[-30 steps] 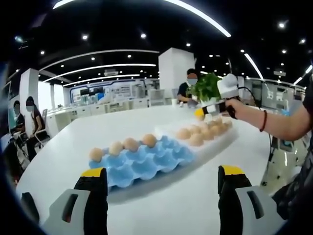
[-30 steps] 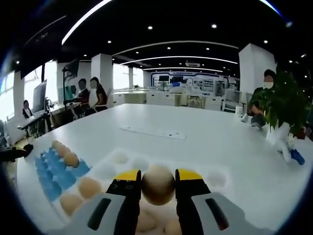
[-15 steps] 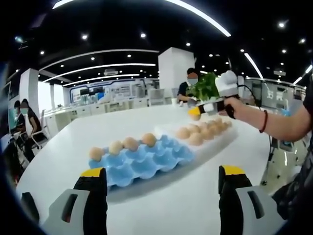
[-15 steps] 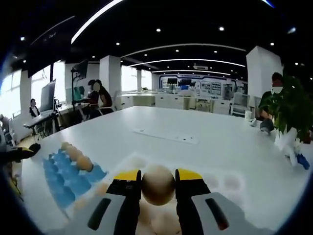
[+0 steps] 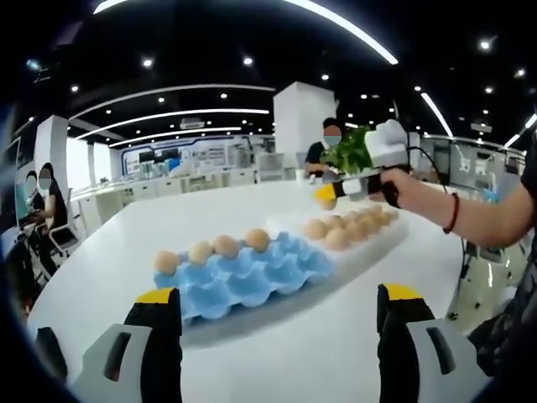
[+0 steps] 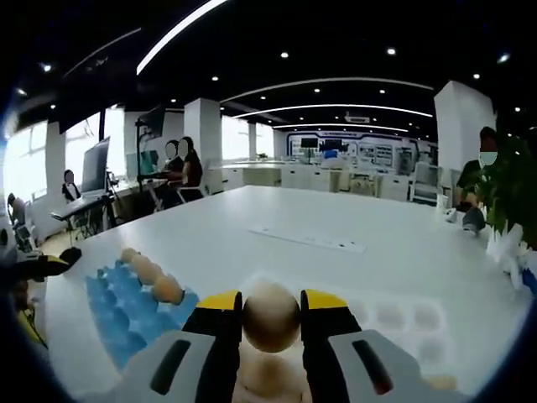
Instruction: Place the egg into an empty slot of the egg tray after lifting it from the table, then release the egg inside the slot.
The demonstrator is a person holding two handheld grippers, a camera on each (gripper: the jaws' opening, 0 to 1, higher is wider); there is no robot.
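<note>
Right gripper view: one egg point(image 6: 271, 316), tan, matte and faintly speckled, sits clamped between the right gripper's point(image 6: 271, 312) yellow-tipped fingers point(image 6: 220, 312), held in the air above the white egg tray point(image 6: 419, 327). Below it, at 6 o'clock, more tan eggs lie in that tray; their number cannot be told here. At 9 o'clock lies one blue egg tray point(image 6: 117, 306) with three eggs visible along its far edge.

In the left gripper view, the blue tray carries four eggs point(image 5: 212, 248) in one row, its other slots bare, and the white tray at 2 o'clock holds several, too crowded to count. The right gripper point(image 5: 329, 196) hangs above the white tray with the egg at its tip. The left gripper point(image 5: 281, 315) has its fingers point(image 5: 158, 323) spread wide, holding nothing, over the white counter point(image 5: 302, 344). A green potted plant point(image 5: 352, 149) stands behind the trays, and seated people show in the background.
</note>
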